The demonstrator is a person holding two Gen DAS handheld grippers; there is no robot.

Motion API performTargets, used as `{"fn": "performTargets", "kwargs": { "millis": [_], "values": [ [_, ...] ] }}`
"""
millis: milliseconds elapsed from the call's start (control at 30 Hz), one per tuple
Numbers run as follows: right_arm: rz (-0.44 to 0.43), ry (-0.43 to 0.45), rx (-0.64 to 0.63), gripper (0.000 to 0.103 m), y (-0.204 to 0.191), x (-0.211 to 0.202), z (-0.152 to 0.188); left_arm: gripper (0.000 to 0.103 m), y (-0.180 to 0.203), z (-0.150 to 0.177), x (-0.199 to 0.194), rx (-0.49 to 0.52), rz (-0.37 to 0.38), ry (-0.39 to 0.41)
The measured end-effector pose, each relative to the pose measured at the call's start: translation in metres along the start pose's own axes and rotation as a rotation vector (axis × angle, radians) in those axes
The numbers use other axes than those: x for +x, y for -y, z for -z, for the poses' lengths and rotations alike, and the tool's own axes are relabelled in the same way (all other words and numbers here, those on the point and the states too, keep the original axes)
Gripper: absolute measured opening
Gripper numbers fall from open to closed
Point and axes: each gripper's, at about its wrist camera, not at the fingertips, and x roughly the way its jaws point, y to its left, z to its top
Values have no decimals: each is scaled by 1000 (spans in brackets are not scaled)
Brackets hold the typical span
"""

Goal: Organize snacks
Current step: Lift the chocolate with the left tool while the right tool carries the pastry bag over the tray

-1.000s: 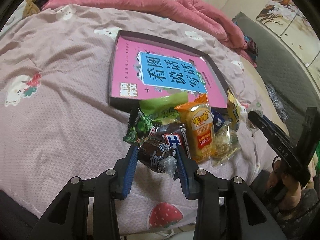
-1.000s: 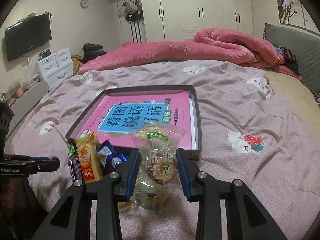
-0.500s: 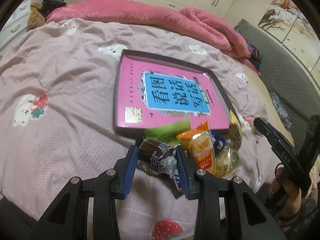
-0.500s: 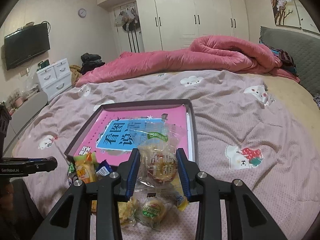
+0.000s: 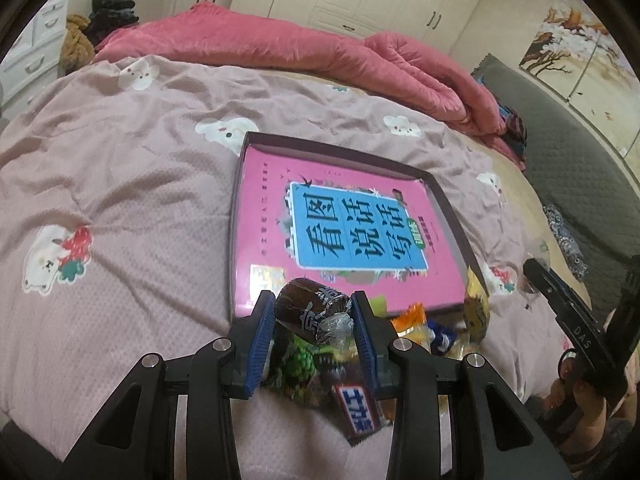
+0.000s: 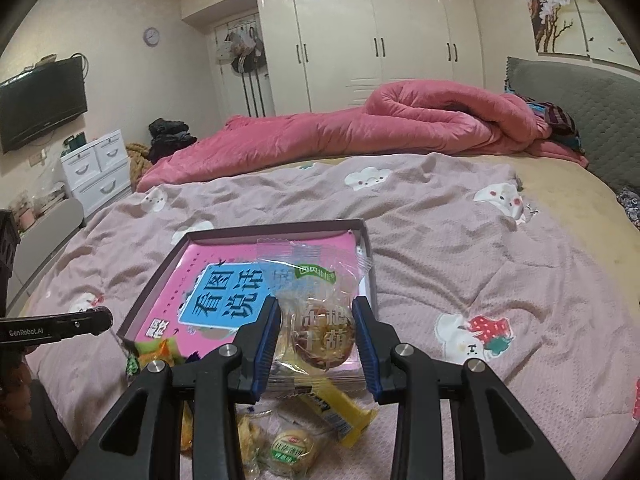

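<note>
On a pink bedspread (image 6: pixel 460 248), the left gripper (image 5: pixel 314 316) clamps a dark brown wrapped snack (image 5: pixel 310 310) between its blue pads, holding it just above the near edge of a shallow box (image 5: pixel 240 184) that contains a pink book (image 5: pixel 352 232). The right gripper (image 6: pixel 316 328) has its pads closed on a clear-wrapped pastry (image 6: pixel 320 320) (green label at the top), held over the near right corner of the same box. Beneath and just ahead of the left gripper lies a loose pile of snacks (image 5: pixel 416 324); below the right gripper sit a yellow packet (image 6: pixel 340 408) and a small round cake (image 6: pixel 290 446).
</note>
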Motion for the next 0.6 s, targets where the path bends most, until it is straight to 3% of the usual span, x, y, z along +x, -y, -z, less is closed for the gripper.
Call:
{"fn": "performTargets", "kwargs": {
  "millis": [600],
  "values": [
    [38, -39, 5, 37, -3, 34, -21, 40, -2, -23, 31, 30, -45, 8]
  ]
}}
